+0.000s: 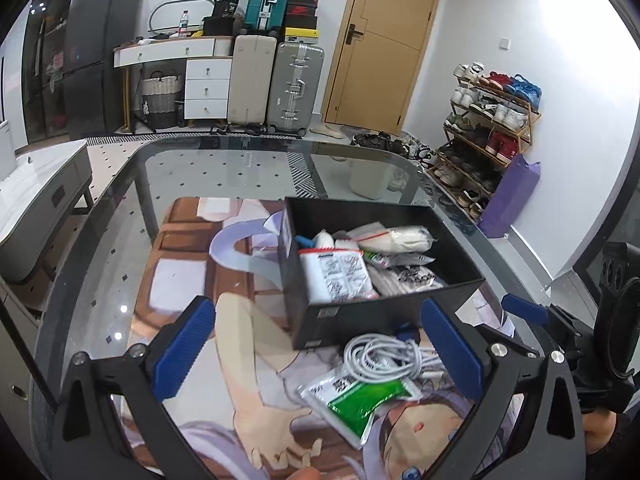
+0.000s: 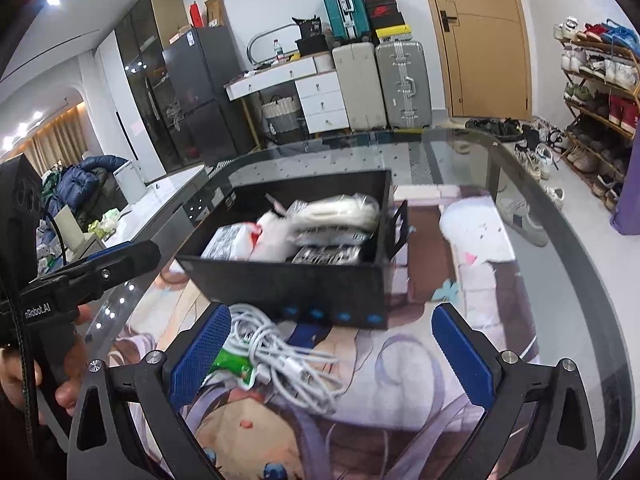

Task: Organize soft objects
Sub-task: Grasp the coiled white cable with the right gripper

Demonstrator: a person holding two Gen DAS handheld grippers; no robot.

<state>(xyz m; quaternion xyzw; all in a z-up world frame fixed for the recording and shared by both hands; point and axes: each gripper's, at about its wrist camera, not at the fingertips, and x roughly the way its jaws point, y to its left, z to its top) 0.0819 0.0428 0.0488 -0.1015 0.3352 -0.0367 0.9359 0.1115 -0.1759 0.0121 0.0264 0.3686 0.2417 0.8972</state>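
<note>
A black box (image 1: 460,224) (image 2: 280,284) stands on the printed mat and holds several soft packets, among them a white printed pouch (image 1: 340,276) and a white roll in plastic (image 1: 404,238) (image 2: 340,210). In front of the box lie a coiled white cable (image 1: 384,354) (image 2: 280,354) and a green-and-white sachet (image 1: 360,400) (image 2: 236,366). My left gripper (image 1: 316,356) is open and empty, with the cable and sachet near its right finger. My right gripper (image 2: 332,354) is open and empty, with the cable beside its left finger. The right gripper also shows in the left wrist view (image 1: 524,312).
The anime-print mat (image 1: 200,280) (image 2: 460,280) covers a glass table with a rounded edge (image 1: 120,168) (image 2: 520,152). Behind stand suitcases (image 1: 296,84), a white dresser (image 1: 200,80), a door and a shoe rack (image 1: 488,120). A purple bag (image 1: 508,196) sits on the floor.
</note>
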